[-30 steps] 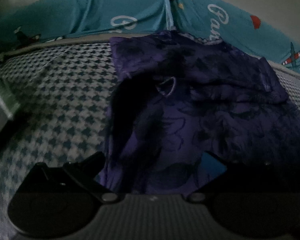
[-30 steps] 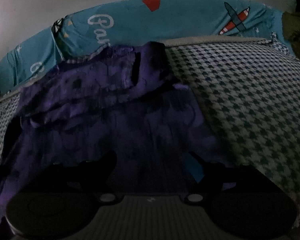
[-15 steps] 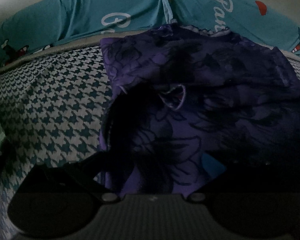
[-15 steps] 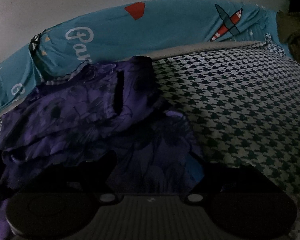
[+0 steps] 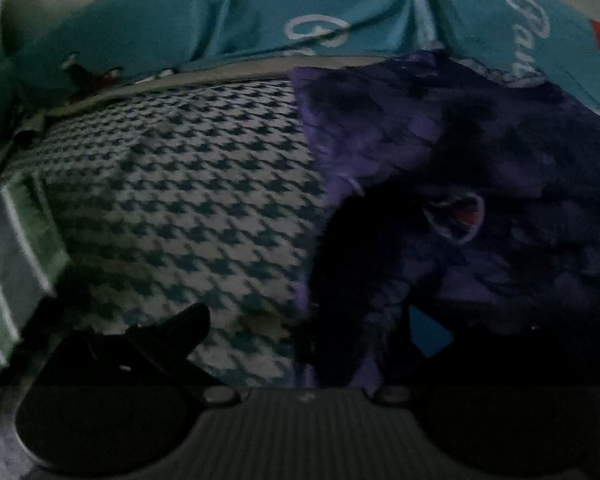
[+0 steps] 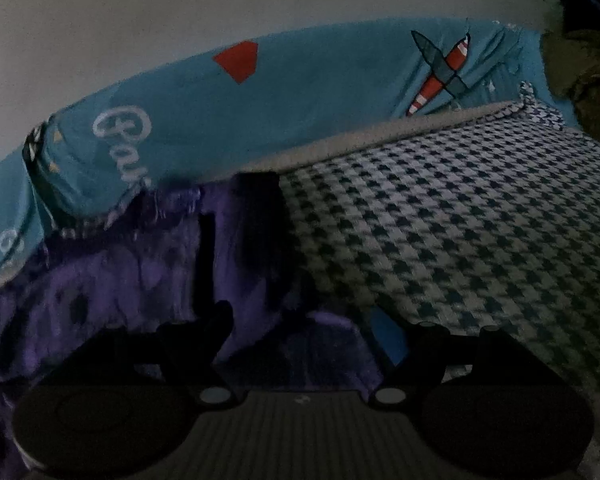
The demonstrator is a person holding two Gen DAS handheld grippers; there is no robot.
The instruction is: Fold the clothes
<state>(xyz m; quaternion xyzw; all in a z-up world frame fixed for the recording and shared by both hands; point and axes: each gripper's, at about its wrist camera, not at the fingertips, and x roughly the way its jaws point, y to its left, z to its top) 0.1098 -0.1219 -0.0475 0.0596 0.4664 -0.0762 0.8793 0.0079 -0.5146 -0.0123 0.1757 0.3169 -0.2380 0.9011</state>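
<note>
Very dim, motion blur, fisheye warp, dark vignette corners.

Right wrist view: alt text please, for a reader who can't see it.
A dark purple garment lies crumpled on a houndstooth bedcover, partly between the open jaws of the right gripper. Behind is a teal pillow with an airplane print.

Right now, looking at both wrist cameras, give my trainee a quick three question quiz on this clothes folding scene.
1. True or false: the purple floral garment lies on a plain white sheet.
2. What stands behind the garment? A) teal printed pillows B) a wooden headboard C) a laundry basket
3. Fill in: the houndstooth bedcover lies to the ____ of the garment in the right wrist view.

Key: 1 false, the cover is houndstooth; 2 A, teal printed pillows; 3 right.
</note>
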